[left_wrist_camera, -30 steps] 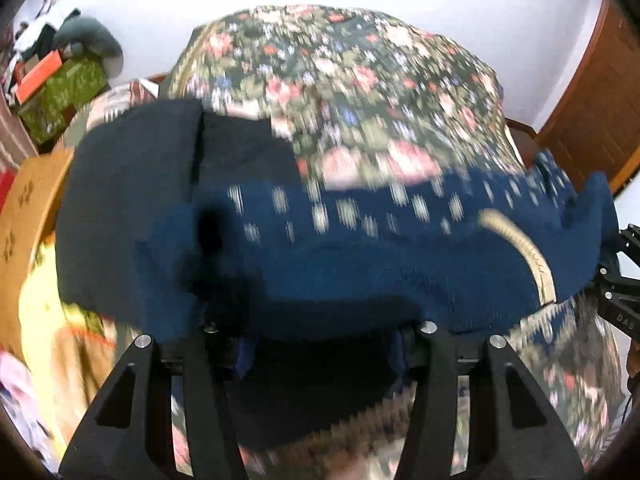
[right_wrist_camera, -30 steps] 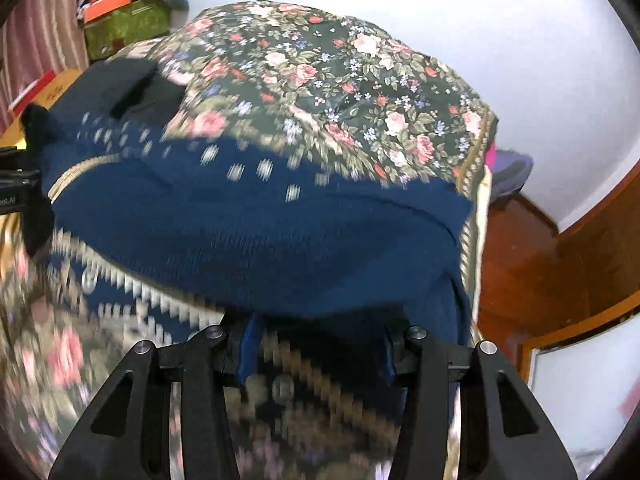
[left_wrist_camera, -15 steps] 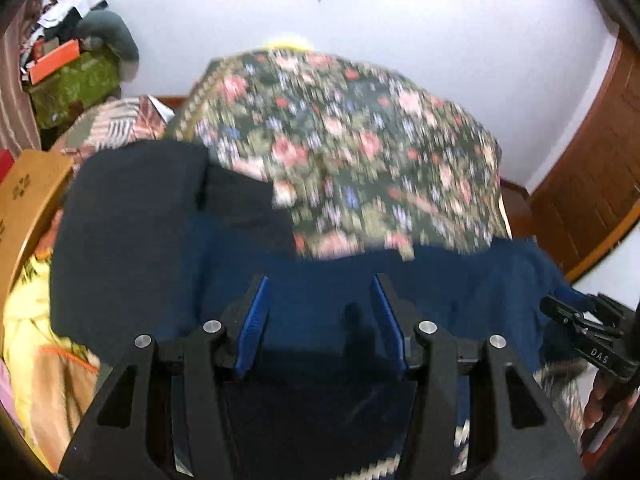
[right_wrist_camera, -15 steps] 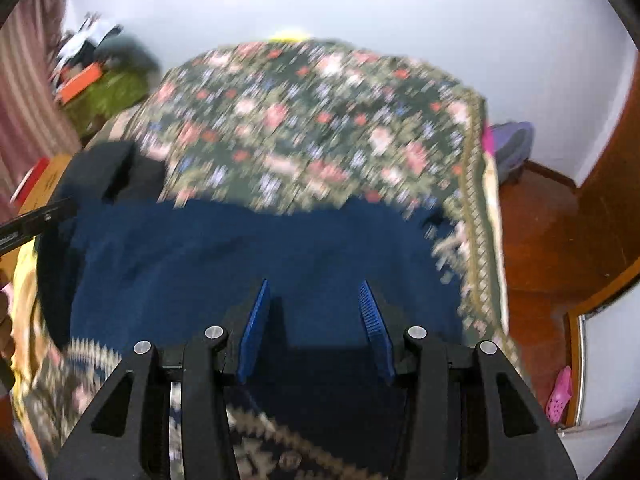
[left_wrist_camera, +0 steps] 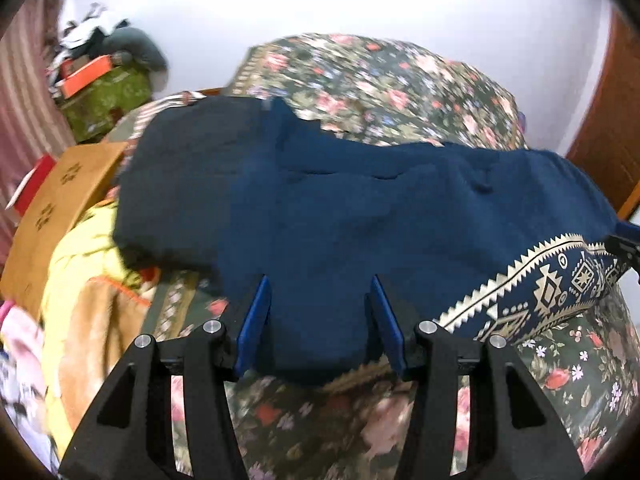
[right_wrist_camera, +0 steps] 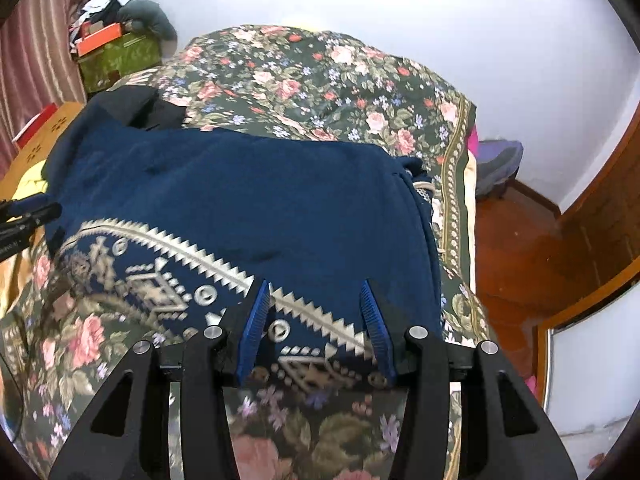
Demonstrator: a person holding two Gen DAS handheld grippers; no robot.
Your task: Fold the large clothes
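We count one navy garment (left_wrist_camera: 360,216) with a cream patterned border, one black garment (left_wrist_camera: 180,184) at the bed's left edge, and one floral bedspread (right_wrist_camera: 320,80). We also count two grippers (left_wrist_camera: 318,320) (right_wrist_camera: 314,320), one orange box (right_wrist_camera: 100,38) and one cardboard box (left_wrist_camera: 60,200).

The garment (left_wrist_camera: 360,208) is dark navy cloth with a cream geometric border band along one edge. It lies spread flat across the near part of the floral bedspread (right_wrist_camera: 312,76), folded over itself, its far left corner overlapping a black garment (left_wrist_camera: 180,176).
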